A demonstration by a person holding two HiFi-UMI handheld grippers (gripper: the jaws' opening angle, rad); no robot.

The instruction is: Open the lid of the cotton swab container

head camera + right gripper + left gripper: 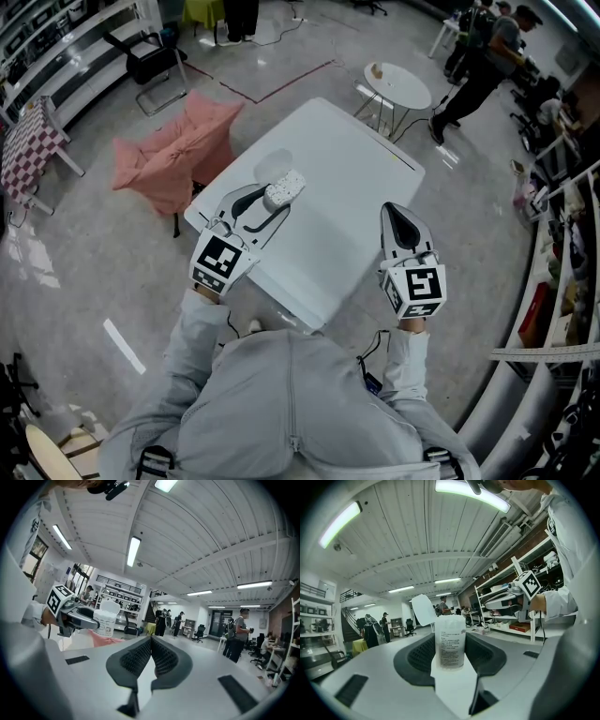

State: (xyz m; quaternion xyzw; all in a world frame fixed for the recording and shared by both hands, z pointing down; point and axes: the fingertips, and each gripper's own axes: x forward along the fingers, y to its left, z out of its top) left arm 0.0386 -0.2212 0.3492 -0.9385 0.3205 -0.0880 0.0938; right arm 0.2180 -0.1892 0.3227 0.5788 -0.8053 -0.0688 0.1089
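Left gripper view: container (450,641) clamped upright between left gripper's (277,198) pads, above table (337,187). Lid (423,609) seen flipped up behind rim; opening judged nearly done. Grip best held steady, body not crushed. Right gripper (394,214) shut, empty, pointed forward over table's right edge, well apart.

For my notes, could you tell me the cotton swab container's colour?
The container is white with dark print, clearest in the left gripper view.
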